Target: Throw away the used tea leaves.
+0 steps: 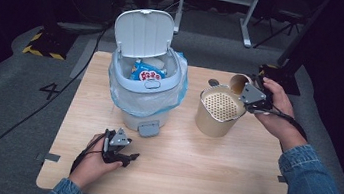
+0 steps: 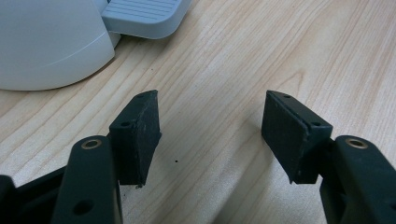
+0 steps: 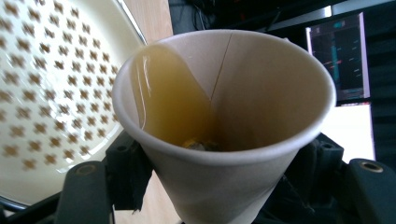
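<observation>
Tilting a paper cup (image 3: pixel 224 126) of amber liquid over the perforated canister (image 1: pixel 219 111) at right, our right gripper (image 1: pixel 255 98) pinches it; our left gripper (image 2: pixel 210 135) rests spread near the bin (image 1: pixel 146 78).

Dim lab or studio; hazard-taped stand base (image 1: pixel 46 42), floor cables (image 1: pixel 31 114), monitor (image 3: pixel 338 58)
</observation>
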`<state>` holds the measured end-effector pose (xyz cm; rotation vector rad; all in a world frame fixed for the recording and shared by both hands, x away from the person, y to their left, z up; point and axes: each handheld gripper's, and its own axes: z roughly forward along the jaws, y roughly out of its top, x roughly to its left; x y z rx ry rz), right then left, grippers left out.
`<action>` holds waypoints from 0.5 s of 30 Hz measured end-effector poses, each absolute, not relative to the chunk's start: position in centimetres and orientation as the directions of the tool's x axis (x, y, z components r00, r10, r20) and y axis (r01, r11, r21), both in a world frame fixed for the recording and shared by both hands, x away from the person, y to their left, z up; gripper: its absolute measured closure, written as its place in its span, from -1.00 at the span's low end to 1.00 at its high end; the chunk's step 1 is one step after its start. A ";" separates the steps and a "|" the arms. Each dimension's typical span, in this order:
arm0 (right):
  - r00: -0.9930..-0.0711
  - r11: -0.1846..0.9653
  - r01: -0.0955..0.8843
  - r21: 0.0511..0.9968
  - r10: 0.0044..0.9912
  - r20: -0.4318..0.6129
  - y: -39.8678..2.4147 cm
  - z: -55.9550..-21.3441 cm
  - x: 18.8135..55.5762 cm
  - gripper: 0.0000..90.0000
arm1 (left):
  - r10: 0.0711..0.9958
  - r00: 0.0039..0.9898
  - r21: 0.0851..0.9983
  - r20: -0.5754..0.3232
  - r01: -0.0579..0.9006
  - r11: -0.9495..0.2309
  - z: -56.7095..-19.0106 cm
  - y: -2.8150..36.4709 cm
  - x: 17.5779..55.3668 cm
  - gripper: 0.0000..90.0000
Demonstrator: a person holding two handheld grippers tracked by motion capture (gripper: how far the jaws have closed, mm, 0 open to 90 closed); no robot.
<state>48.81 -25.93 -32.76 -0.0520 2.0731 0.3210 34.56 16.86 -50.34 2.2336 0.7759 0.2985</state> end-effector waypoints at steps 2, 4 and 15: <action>-0.473 0.974 -0.179 0.142 0.041 -0.880 -25.6 -33.0 48.7 -0.28 | 0.613 0.790 0.715 -0.021 0.441 -0.543 -50.3 16.9 34.6 -0.17; -0.452 0.978 -0.187 0.097 0.002 -0.892 -25.4 -33.2 48.6 -0.28 | 0.612 0.790 0.714 -0.021 0.440 -0.544 -50.3 16.9 34.6 -0.17; -0.305 0.958 -0.211 -0.196 -0.255 -0.918 -24.8 -34.7 48.1 -0.28 | 0.612 0.790 0.715 -0.021 0.440 -0.543 -50.3 16.9 34.6 -0.17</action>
